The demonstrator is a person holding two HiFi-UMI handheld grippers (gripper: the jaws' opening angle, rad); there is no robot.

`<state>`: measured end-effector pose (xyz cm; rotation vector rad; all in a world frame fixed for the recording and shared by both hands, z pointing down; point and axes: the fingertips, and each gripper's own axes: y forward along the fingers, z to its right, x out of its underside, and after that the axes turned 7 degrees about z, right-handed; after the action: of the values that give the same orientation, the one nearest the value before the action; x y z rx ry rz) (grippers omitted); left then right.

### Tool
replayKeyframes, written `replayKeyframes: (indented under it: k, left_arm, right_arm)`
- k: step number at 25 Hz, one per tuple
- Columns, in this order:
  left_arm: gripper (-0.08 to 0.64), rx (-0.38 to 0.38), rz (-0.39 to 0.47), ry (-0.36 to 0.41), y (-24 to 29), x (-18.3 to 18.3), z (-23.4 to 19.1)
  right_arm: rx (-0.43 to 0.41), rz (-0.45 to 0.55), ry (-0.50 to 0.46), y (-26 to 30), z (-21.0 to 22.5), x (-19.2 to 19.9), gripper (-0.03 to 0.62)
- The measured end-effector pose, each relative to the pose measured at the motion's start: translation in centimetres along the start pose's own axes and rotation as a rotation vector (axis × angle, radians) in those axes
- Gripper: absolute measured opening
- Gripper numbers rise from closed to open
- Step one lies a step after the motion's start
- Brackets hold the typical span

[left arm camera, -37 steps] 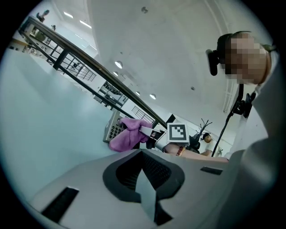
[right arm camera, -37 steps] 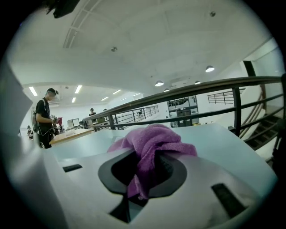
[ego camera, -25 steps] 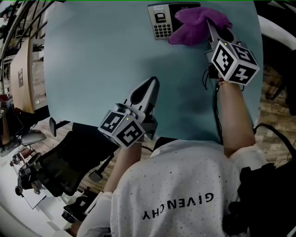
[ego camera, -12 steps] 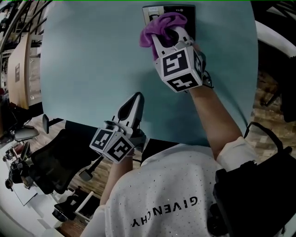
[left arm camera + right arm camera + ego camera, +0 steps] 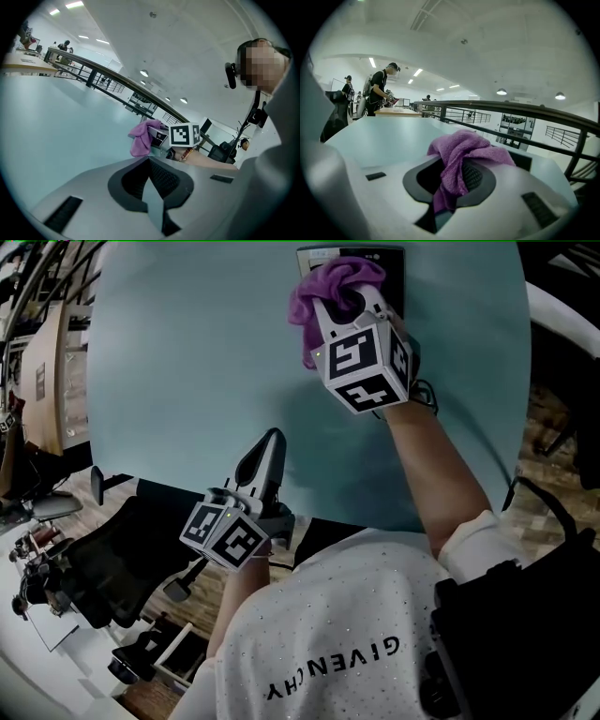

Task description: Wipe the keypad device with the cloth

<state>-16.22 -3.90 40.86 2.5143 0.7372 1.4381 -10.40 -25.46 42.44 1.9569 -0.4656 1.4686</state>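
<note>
The keypad device (image 5: pixel 394 261) lies at the far edge of the table, with most of its face hidden under the purple cloth (image 5: pixel 328 285). My right gripper (image 5: pixel 349 298) is shut on the cloth and holds it down on the device. In the right gripper view the cloth (image 5: pixel 464 157) bunches between the jaws, and the device's dark body (image 5: pixel 526 160) shows just behind it. My left gripper (image 5: pixel 271 441) is shut and empty, low over the table near its front edge. From the left gripper (image 5: pixel 151 183) view I see the cloth (image 5: pixel 139 139) draped over the device (image 5: pixel 159 137).
The pale blue-green table (image 5: pixel 187 362) is round, with its front edge (image 5: pixel 178 486) close to the person's body. A black office chair (image 5: pixel 112 563) stands at the lower left. A railing (image 5: pixel 511 110) runs behind the table, and people (image 5: pixel 377 96) stand far off.
My right gripper has carried the cloth from the device's right side leftward onto the keypad. In the last half second it shifted only slightly. The left gripper has stayed near the front edge.
</note>
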Motion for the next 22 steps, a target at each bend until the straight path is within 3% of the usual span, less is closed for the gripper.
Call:
replayKeyframes:
  k: [6, 11, 22]
  left_arm:
    - [0.000, 0.034, -0.016, -0.006, 1.4, 0.6, 0.5]
    - [0.000, 0.067, -0.028, -0.005, 2.7, 0.5, 1.7]
    - [0.000, 0.095, -0.042, 0.007, 2.8, 0.7, 1.9]
  right_arm:
    - [0.063, -0.010, 0.054, -1.8, 2.6, 1.1, 0.060]
    - [0.107, -0.038, 0.000, -3.1, 4.8, 1.6, 0.060]
    - [0.186, -0.041, 0.062, -5.1, 7.0, 3.0, 0.060]
